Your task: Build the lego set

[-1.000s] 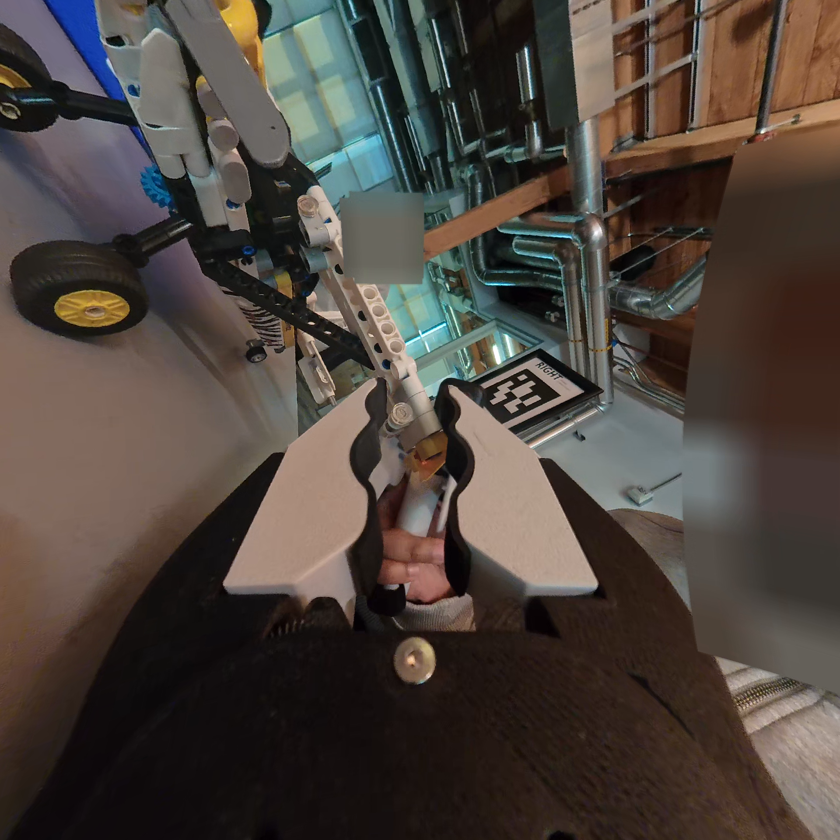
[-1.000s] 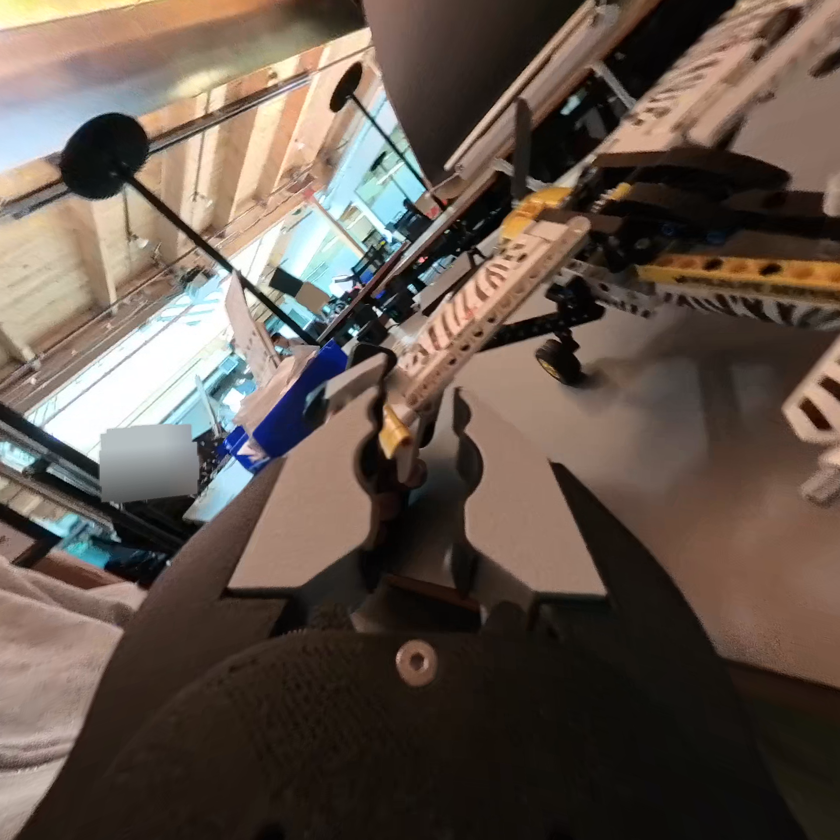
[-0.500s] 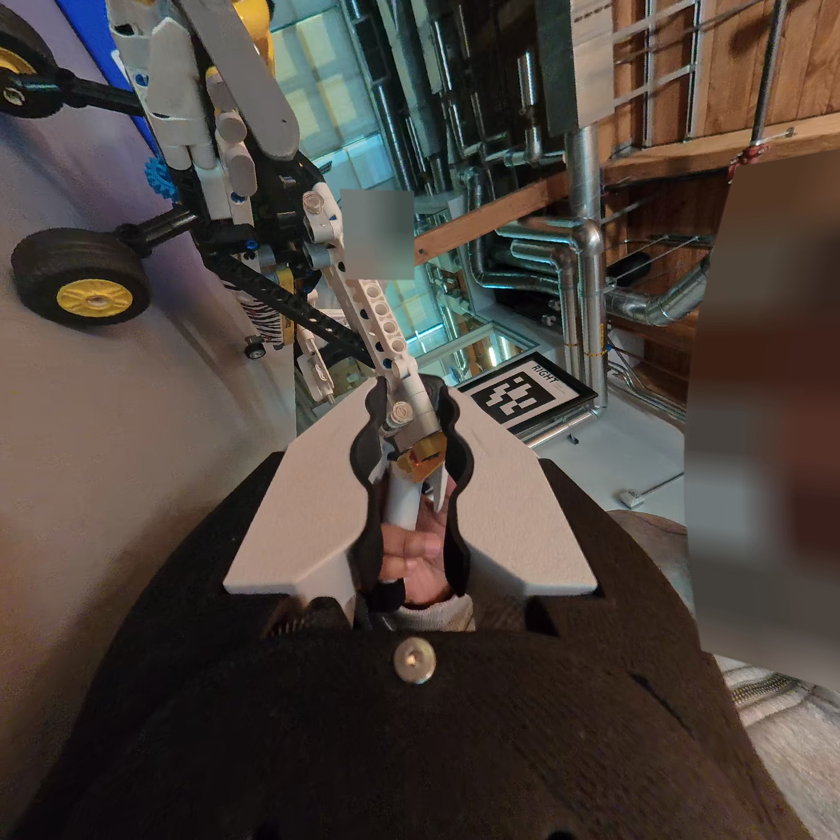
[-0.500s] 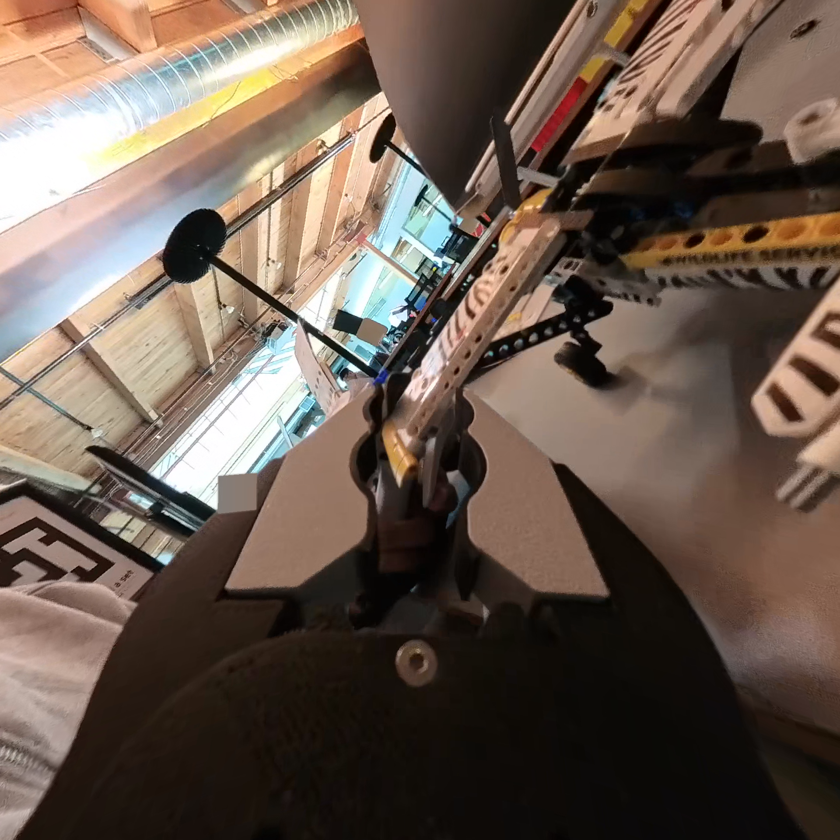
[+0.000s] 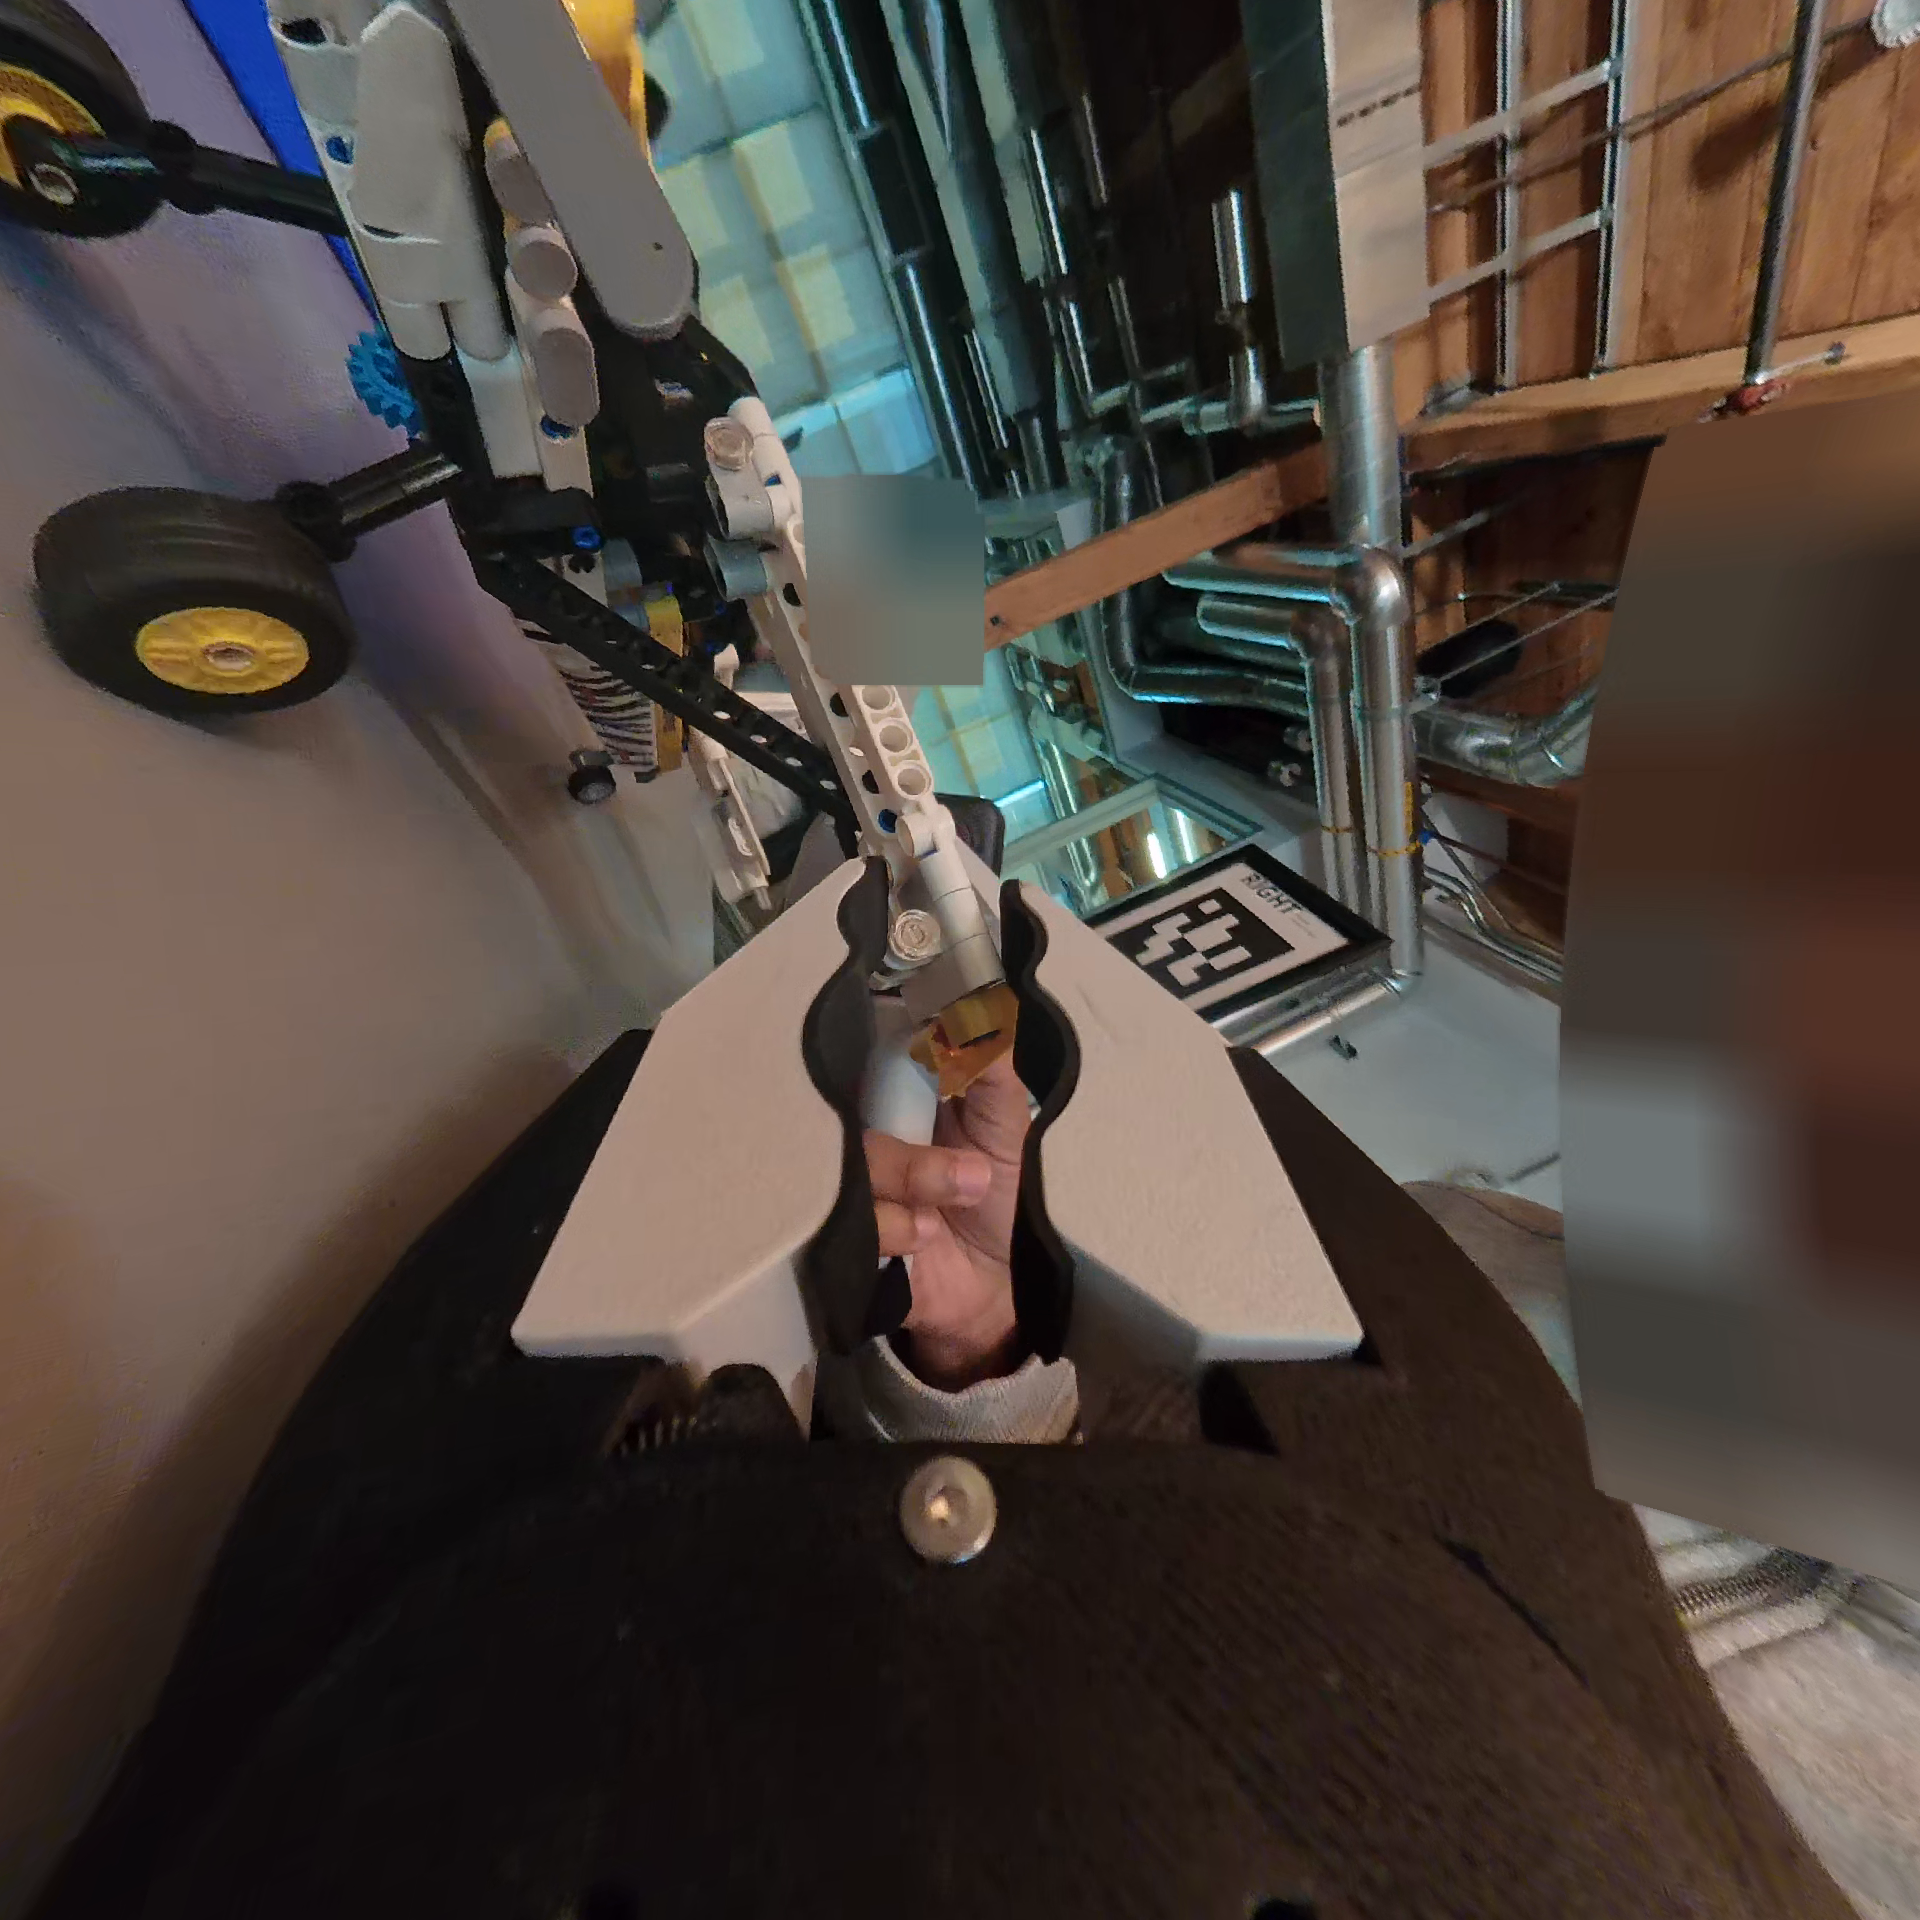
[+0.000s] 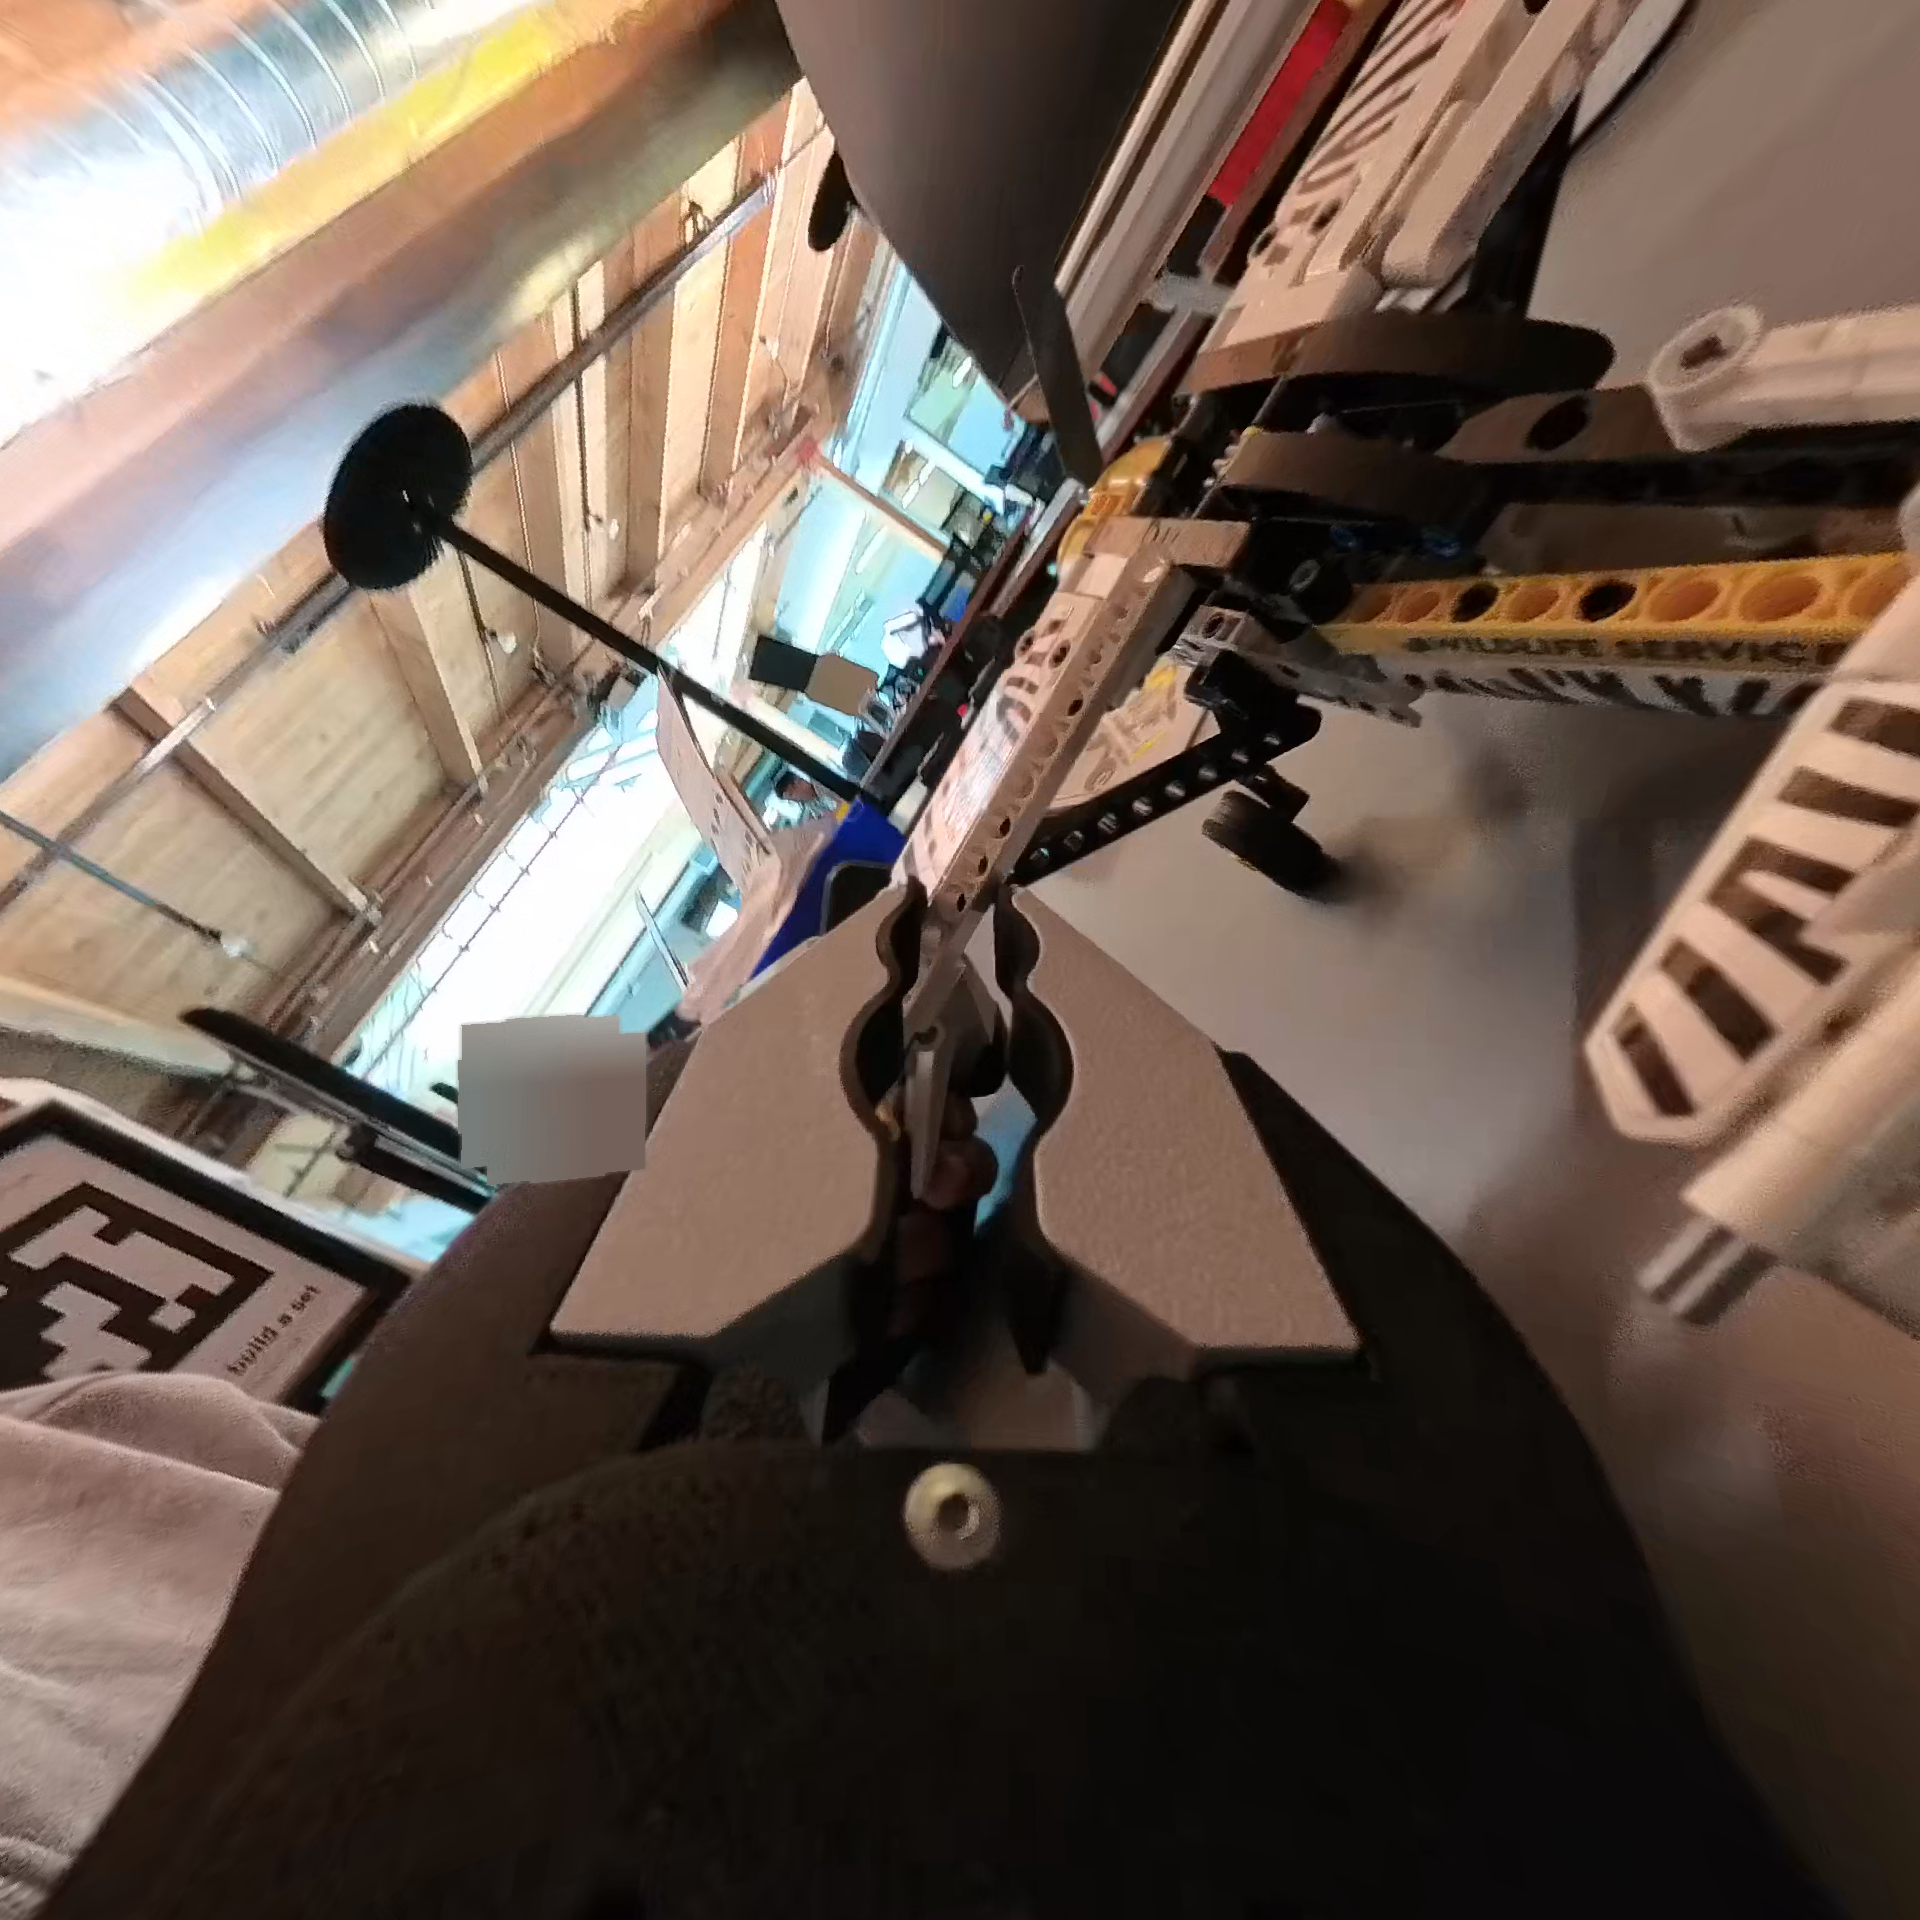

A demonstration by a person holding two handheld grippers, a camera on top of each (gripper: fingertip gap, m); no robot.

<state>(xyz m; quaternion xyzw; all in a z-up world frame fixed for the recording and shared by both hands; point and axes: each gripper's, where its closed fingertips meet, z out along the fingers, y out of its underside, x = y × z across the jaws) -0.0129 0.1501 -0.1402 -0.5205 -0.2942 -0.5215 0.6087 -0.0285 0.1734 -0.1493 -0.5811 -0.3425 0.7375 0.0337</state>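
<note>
1. The grey table [image 5: 208,1039] fills the left side of the left wrist view and carries the lego model [image 5: 540,343], which stands near the table's far edge, tilted in frame because the cameras are rolled.
2. The model is a white, black and yellow build with a yellow holed beam [image 6: 1621,603] along its side and zebra-striped panels beneath that beam.
3. A black wheel with a yellow hub [image 5: 197,613] sits on an axle at the model's side, resting against the table.
4. A long white holed beam [image 5: 883,748] reaches from the model down to both grippers.
5. The left gripper [image 5: 930,971] is narrowed onto the end of this white beam, black pads touching the grey connector with a yellow piece [image 5: 961,1044] just below.
6. The right gripper [image 6: 951,935] is closed tight on the same beam [image 6: 1039,727], seen from the other side.
7. A hand [image 5: 951,1205] shows between the left gripper's fingers, behind the beam's end.
8. A black-and-white marker tag [image 5: 1226,935] lies beyond the left gripper's tips.
</note>
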